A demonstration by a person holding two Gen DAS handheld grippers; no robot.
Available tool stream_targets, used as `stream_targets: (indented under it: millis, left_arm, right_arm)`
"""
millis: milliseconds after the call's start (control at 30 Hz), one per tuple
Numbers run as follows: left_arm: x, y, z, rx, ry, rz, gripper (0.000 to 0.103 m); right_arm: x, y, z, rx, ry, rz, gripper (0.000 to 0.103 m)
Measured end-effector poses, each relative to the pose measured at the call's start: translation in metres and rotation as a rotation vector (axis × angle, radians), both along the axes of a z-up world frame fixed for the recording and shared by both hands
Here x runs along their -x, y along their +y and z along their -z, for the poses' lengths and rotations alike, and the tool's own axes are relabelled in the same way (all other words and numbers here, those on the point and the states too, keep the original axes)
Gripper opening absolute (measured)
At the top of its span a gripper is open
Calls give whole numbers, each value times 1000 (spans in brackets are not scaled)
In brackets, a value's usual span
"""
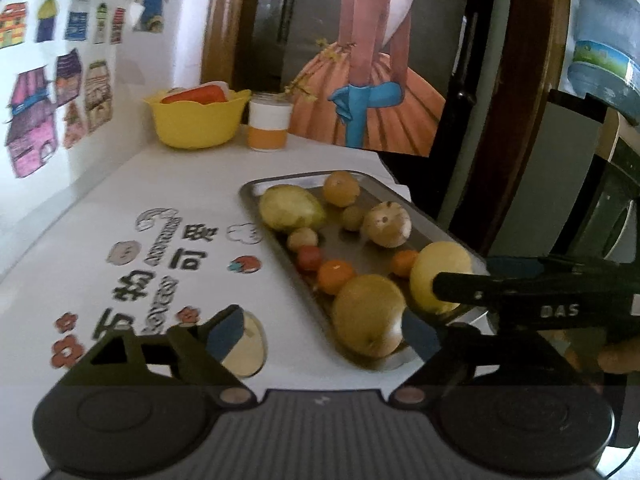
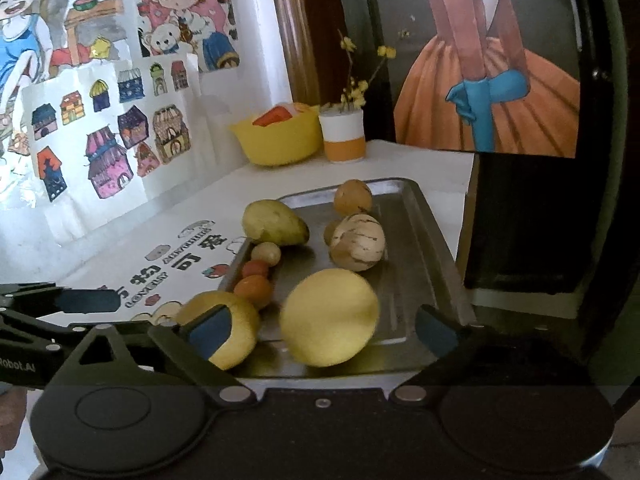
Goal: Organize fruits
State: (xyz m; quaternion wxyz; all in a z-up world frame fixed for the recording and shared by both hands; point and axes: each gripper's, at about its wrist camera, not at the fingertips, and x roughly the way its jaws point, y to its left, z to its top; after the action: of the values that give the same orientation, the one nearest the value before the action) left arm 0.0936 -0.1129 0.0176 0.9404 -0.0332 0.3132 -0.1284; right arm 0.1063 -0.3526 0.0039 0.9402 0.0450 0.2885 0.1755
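Here, low in the frame, the right gripper [image 2: 322, 326] hangs spread around the lemon [image 2: 329, 317], likely firm and smooth, best pinched mid-belly; the left gripper [image 1: 324, 330] gapes empty.

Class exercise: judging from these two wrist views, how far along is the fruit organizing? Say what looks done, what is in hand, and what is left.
Done: most fruit already lies on the metal tray, including the mango, striped melon and small oranges. In hand: the open right gripper brackets a large yellow fruit at the tray's near end, not clamped. Left: one pale round fruit lies on the tablecloth beside the open left gripper.
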Motion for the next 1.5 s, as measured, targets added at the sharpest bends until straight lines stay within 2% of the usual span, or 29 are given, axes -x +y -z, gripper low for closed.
stream_targets:
  millis: [67,167,400,667,933,1500]
  left_arm:
    - [7,8,0,6,-5,-12,99]
    - [19,21,0,8,-18,-30,102]
    - [51,55,3,11,-38,-94,102]
    - [78,91,12,19,-44,-178,102]
    - [89,107,17,17,-36,-212,102]
    - [90,108,17,13,-21,-232,102]
  right_arm:
    - [11,5,-3,-6,-13,14,102]
    - [29,15,-7,-8,-28,34,102]
    - [77,44,-12,32,-89,67,102]
    - [113,69,-4,65,-104,91,102]
    - [119,76,2,71,-99,95,102]
    - [120,79,2,73,-101,82,102]
